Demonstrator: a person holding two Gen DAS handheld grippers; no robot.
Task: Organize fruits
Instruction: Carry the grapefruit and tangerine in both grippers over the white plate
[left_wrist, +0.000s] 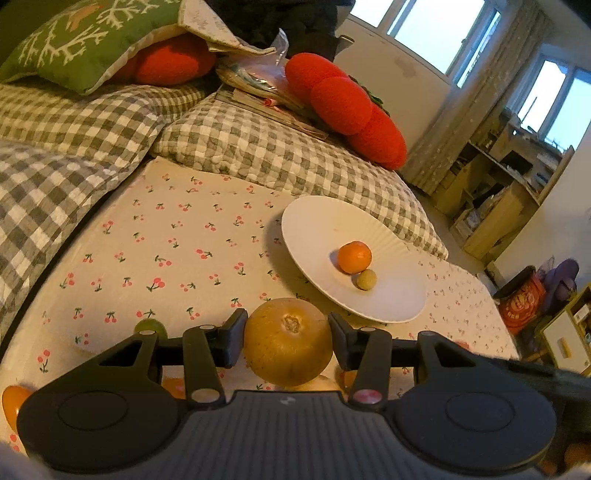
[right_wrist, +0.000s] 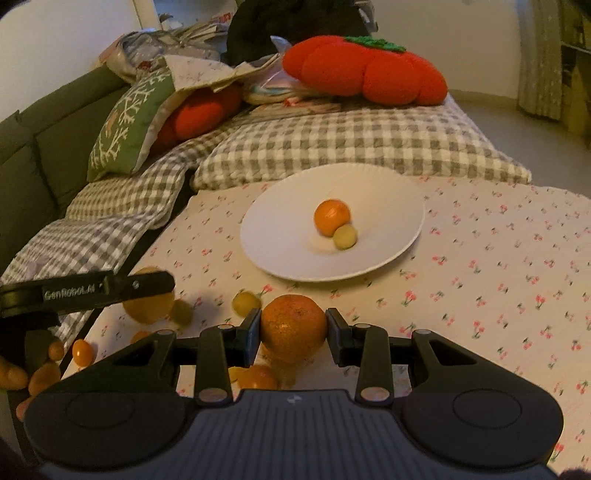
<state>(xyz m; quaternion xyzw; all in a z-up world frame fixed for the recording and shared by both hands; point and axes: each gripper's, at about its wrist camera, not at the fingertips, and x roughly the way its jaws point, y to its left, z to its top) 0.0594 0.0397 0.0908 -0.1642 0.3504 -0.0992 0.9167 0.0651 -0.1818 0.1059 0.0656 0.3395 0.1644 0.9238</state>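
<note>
While the left gripper (left_wrist: 288, 341) pinches a round yellow-brown fruit (left_wrist: 288, 341) between its two pads, the right gripper (right_wrist: 293, 330) pinches a large orange (right_wrist: 293, 326) the same way, both fruits lifted clear of the cherry-print cloth (right_wrist: 498, 277). Ahead of both grippers sits a white plate (right_wrist: 280, 236), holding a small orange (right_wrist: 331, 217) and a little yellow-green fruit (right_wrist: 345, 237) that touch each other near its middle. Most of the plate's surface is bare, especially its left half and its near rim in the right wrist view.

In the right wrist view the cloth is free of objects to the right of the plate and between the plate and the held orange. To the left, near the cloth's edge, loose fruit lies scattered: a small yellow fruit (right_wrist: 245, 302), a small orange tomato-like fruit (right_wrist: 82, 352), and a few more pieces partly hidden under the right gripper's body. The left gripper's arm crosses that corner, with its held fruit below it.

Behind the plate, grey checked cushions (right_wrist: 369, 147) press right up to its far rim, and a red pumpkin-shaped pillow (right_wrist: 365, 70) lies on them. A green pillow (right_wrist: 125, 133) leans at the left, against the sofa back (right_wrist: 33, 166). In the left wrist view the cloth's right edge drops off towards the floor, shelves and windows beyond.
</note>
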